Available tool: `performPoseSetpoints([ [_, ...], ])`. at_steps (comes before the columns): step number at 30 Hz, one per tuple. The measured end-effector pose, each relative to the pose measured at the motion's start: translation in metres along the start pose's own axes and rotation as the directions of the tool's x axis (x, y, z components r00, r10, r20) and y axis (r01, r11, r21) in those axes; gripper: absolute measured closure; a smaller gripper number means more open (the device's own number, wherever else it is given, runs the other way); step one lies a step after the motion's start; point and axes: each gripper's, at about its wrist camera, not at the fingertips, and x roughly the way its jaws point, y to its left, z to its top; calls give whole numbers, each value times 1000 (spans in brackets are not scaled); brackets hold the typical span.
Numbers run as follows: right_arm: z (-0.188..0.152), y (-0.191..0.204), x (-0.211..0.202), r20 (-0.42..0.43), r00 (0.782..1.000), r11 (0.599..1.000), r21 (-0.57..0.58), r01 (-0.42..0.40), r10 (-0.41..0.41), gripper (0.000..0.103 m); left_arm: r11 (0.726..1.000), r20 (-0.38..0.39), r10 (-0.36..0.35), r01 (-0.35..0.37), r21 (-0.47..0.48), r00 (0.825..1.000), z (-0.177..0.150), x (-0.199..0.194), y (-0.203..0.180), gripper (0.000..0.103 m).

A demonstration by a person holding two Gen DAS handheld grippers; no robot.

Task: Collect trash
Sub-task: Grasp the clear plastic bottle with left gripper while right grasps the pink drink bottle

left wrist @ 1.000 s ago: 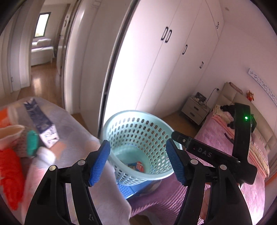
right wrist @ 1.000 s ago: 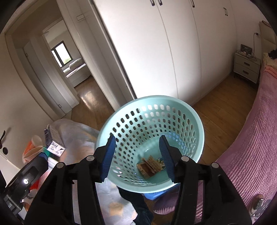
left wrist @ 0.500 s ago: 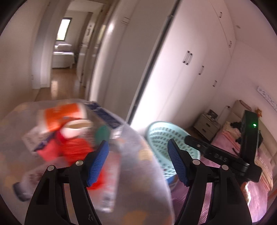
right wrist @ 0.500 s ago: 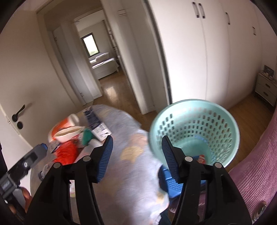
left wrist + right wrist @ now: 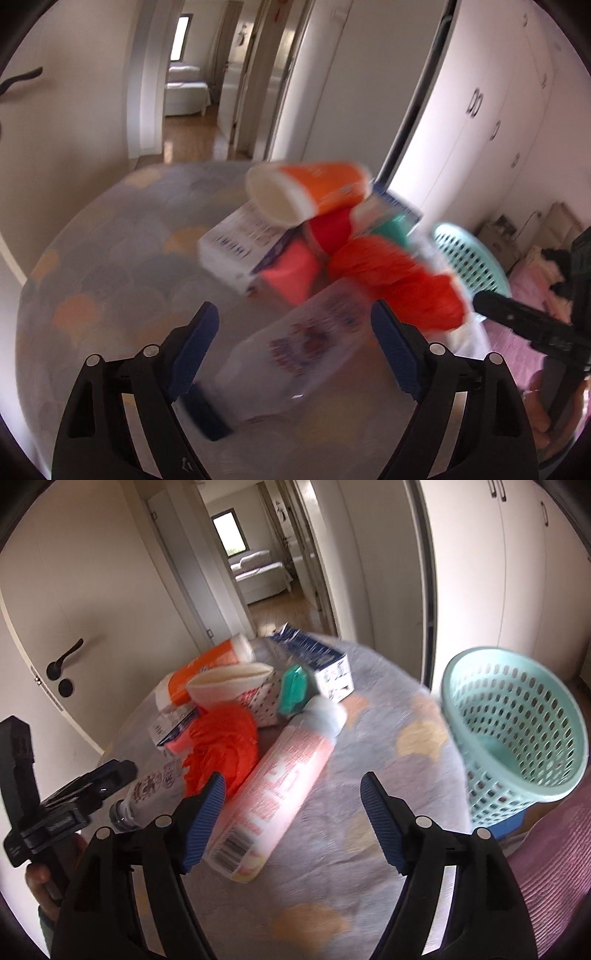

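While both pairs of jaws are opening and grip nothing, the left gripper (image 5: 291, 328) frames 1 clear bottle (image 5: 295, 350) and the right gripper (image 5: 291, 801) 1 pink tube (image 5: 280, 794). Trash lies beside 1 teal basket (image 5: 517, 731), with 1 orange cup (image 5: 314, 192). Earlier, both faced into the basket.

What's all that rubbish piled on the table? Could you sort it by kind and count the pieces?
Cups: 2, the orange cup and the patterned cup
Boxes: 2, the blue carton and the white box
Clear bottle: 1
Pink tube: 1
Red crumpled bag: 1
Teal item, too blurred to name: 1
Total: 8
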Motion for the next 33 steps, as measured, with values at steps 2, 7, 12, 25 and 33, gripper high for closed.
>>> performPoseSetpoints([
  [2, -5, 7, 8, -24, 1000, 1000, -8, -3, 3, 31, 1000, -22, 10, -10, 21, 1000, -4, 1, 1, 21],
  [7, -10, 16, 26, -73, 997, 1000, -22, 10, -12, 27, 997, -93, 16, -9, 72, 996, -9, 17, -7, 21],
  [12, -6, 15, 46, -102, 994, 999, -23, 39, -41, 27, 994, -121, 49, -37, 98, 991, -8, 26, -19, 21],
  [25, -19, -12, 38, -145, 989, 998, -48, -41, 34, 50, 995, -170, 93, -83, 62, 981, -16, 33, -36, 36],
  [33, -28, -33, 12, -156, 988, 993, -114, -35, 17, 54, 998, -166, 50, -43, 41, 985, -39, 15, -55, 43],
])
